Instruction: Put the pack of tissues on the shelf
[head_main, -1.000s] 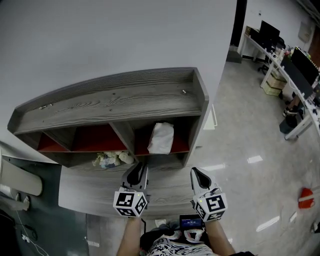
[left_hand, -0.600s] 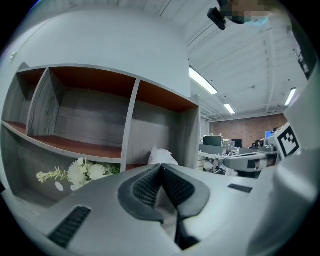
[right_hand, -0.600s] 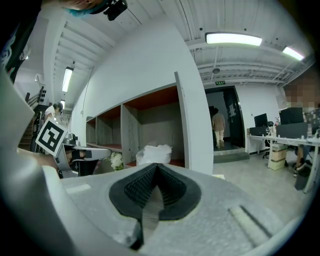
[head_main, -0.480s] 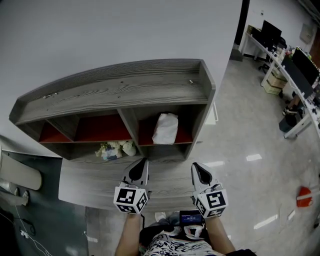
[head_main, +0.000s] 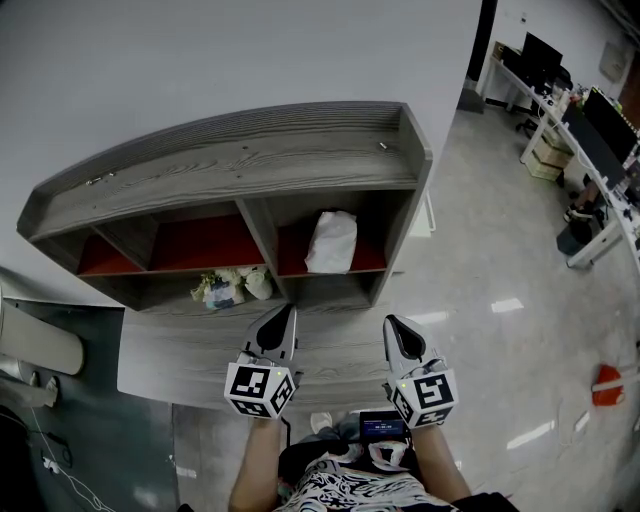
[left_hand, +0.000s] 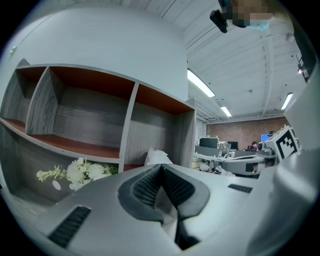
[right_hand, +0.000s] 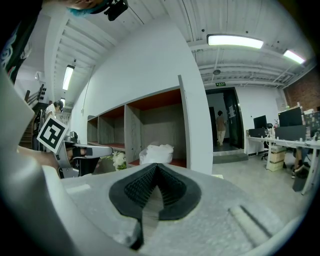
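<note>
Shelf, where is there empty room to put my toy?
The red middle compartment, left of the tissue pack, is bare. The shelf top is nearly bare too. Flowers crowd the space below the middle compartment.

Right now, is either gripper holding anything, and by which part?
Nothing is held: the left gripper and right gripper are both shut, empty; the tissue pack sits on the shelf.

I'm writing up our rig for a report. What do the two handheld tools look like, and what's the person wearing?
The left tool and right tool are alike: pale grey tapered bodies, black ribbed pads inside, and a white cube with black square markers at the rear. The person's top is black-and-white patterned.
</note>
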